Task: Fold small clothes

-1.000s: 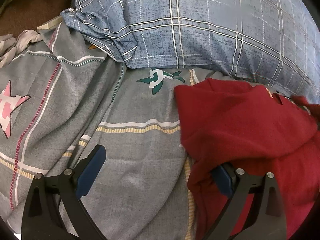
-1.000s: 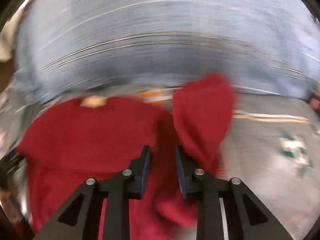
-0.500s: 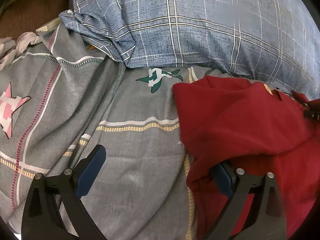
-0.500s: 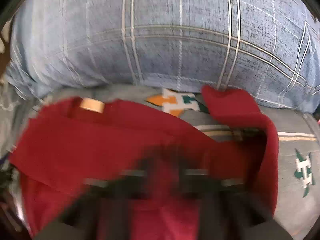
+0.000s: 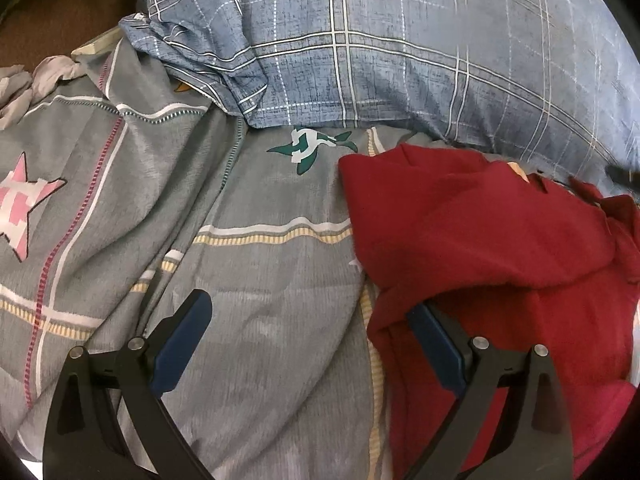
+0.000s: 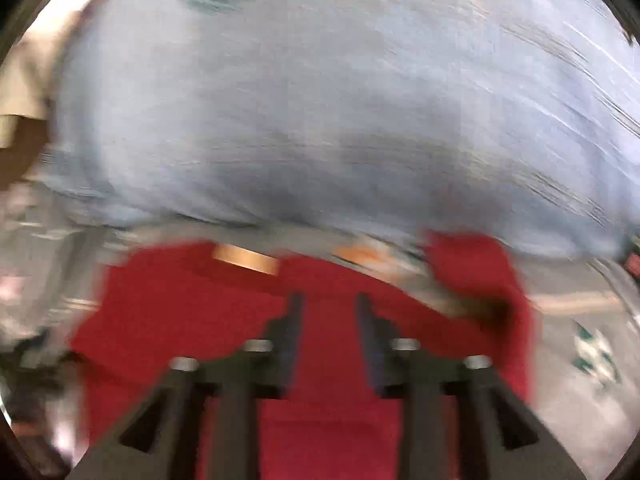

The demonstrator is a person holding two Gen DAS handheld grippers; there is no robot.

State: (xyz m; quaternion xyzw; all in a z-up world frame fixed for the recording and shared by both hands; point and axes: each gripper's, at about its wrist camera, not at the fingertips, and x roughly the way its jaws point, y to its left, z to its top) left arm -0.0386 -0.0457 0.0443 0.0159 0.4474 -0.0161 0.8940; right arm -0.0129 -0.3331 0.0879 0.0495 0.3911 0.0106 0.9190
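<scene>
A dark red small garment (image 5: pixel 480 240) lies crumpled on the grey patterned bedsheet (image 5: pixel 260 280), in front of the blue plaid pillow (image 5: pixel 400 60). My left gripper (image 5: pixel 308 320) is open wide low over the sheet; its right finger (image 5: pixel 436 344) sits at the garment's left edge, the tip tucked under a red fold. In the blurred right wrist view, my right gripper (image 6: pixel 329 304) hovers over the garment (image 6: pixel 180 312) below its tan neck label (image 6: pixel 244 258). Its jaws are opening and press on no cloth. A red sleeve (image 6: pixel 492 280) lies off to the right.
The pillow (image 6: pixel 340 120) bulges just behind the garment. Rumpled pale cloth (image 5: pixel 36 80) and a dark brown surface (image 5: pixel 60 20) lie at the far left beyond the sheet. The sheet is creased into long folds on the left.
The right gripper's jaws stand wider apart than a second ago, and its view has swung and blurred. The garment's right side has shifted slightly. The left gripper has kept still.
</scene>
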